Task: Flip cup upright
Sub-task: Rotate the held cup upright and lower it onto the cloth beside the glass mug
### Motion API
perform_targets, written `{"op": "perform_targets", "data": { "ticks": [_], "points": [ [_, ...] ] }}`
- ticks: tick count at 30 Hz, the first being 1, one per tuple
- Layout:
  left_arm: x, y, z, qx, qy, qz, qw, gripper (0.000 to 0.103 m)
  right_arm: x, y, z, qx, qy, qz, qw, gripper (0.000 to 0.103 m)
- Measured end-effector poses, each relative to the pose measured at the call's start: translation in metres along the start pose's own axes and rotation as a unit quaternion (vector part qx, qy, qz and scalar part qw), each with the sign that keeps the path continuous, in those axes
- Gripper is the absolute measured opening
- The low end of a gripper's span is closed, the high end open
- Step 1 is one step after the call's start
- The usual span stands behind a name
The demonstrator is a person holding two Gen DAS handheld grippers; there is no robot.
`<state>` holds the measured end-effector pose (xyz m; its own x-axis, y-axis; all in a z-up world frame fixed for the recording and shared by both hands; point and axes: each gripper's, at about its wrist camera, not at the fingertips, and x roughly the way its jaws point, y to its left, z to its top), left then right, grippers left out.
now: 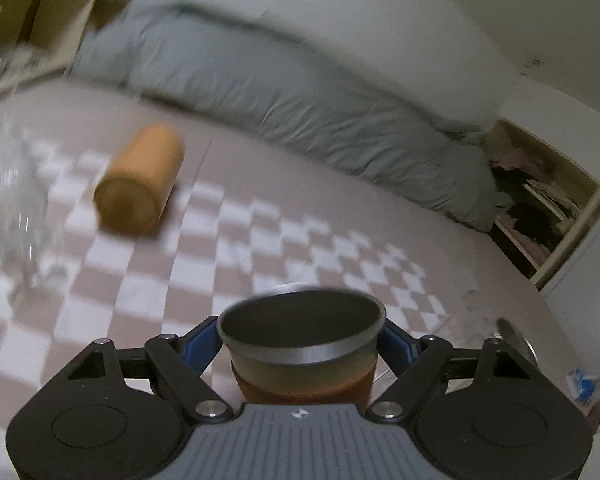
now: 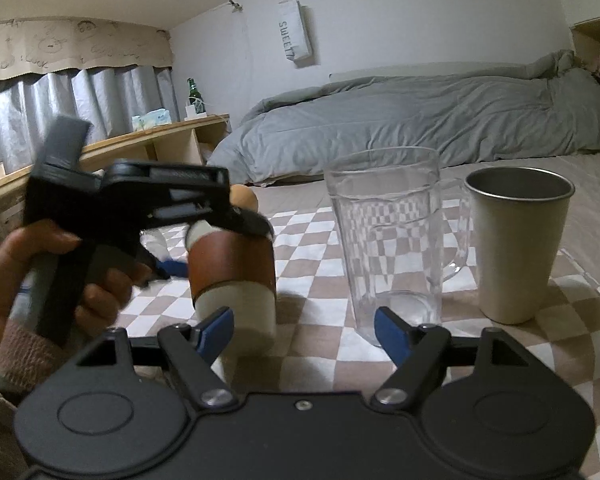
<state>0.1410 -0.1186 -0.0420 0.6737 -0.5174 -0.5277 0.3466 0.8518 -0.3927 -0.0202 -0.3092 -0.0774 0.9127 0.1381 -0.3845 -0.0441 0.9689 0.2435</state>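
My left gripper [image 1: 300, 344] is shut on a metal cup with a brown sleeve [image 1: 302, 340]; its open mouth faces forward and up in the left wrist view. In the right wrist view the same cup [image 2: 232, 276] is held roughly upright just above the checkered cloth [image 2: 320, 264], gripped by the left gripper [image 2: 236, 232] from above left, with the hand behind it. My right gripper [image 2: 304, 328] is open and empty, low over the cloth in front of the cup and the glass mug.
A clear glass mug [image 2: 392, 240] and a steel tumbler [image 2: 516, 244] stand upright to the right. An orange cylinder [image 1: 140, 180] lies on its side on the cloth. A grey duvet [image 2: 420, 120] and a wooden shelf [image 2: 160, 140] lie behind.
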Motion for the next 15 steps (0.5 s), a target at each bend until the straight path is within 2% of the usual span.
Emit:
{"op": "perform_targets", "data": {
  "ticks": [2,5,12,15],
  "points": [
    [-0.006,-0.012,0.000,0.035,-0.025,0.006,0.9990,0.082,0.000,0.001,0.001,0.000,-0.003,-0.001,1.000,0.078],
    [-0.008,-0.029,-0.003,0.097,-0.037,0.022,0.9944,0.082,-0.002,0.002,0.000,-0.004,-0.007,-0.004,1.000,0.078],
    [0.000,-0.056,-0.019,0.204,-0.033,0.050,0.9771,0.082,-0.002,0.001,0.000,-0.007,-0.010,-0.011,1.000,0.078],
    [0.002,-0.063,-0.024,0.229,-0.025,0.050,0.9719,0.082,-0.005,0.002,0.000,-0.010,-0.013,-0.015,1.000,0.078]
  ]
}}
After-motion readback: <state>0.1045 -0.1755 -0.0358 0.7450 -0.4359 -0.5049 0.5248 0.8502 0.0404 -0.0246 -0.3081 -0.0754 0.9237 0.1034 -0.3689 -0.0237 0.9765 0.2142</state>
